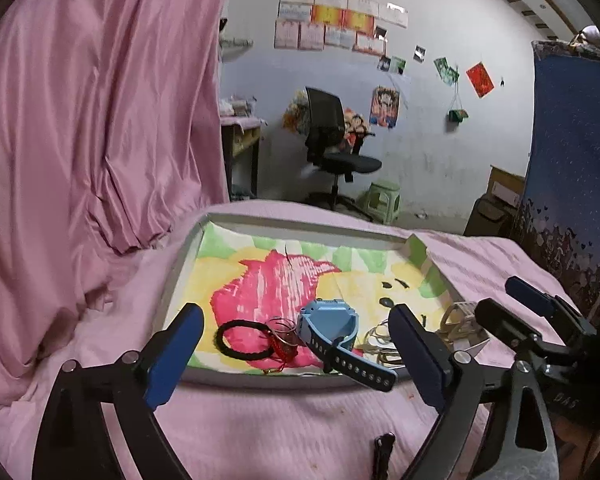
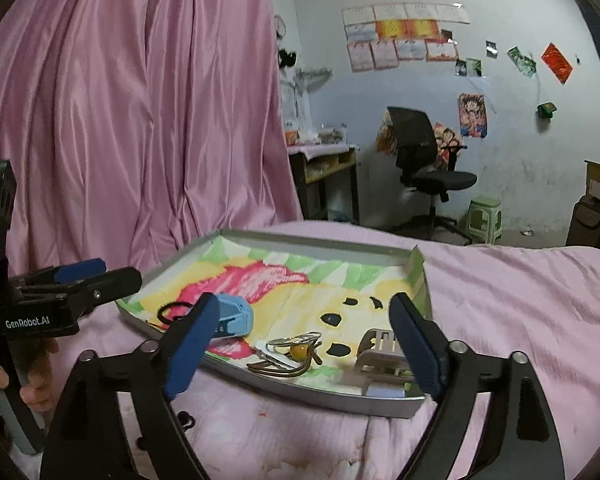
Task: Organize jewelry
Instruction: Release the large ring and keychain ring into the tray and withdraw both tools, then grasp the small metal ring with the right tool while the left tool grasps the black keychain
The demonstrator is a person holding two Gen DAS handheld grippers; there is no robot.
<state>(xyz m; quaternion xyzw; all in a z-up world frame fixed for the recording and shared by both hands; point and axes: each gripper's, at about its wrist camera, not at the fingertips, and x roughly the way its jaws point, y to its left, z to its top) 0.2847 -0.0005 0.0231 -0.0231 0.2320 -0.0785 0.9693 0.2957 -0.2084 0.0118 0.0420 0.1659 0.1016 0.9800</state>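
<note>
Your tray point(image 1: 188, 264) sits on the pink bedcover point(image 1: 260, 424), filling the lower middle of both views, and everything visible already lies inside it. Judging by that, gathering looks done but sorting does not: the pieces crowd the near edge. The blue watch point(image 1: 332, 332) is centre in the left view, its strap hanging over the rim. Left of it lie the hair tie point(image 1: 240, 340) and thin rings point(image 1: 284, 330). In the right view, a grey clip point(image 2: 380, 350) sits lower right beside the keyring point(image 2: 292, 350). Your left gripper point(image 1: 296, 356) and right gripper point(image 2: 304, 352) both hover spread wide, holding nothing.
</note>
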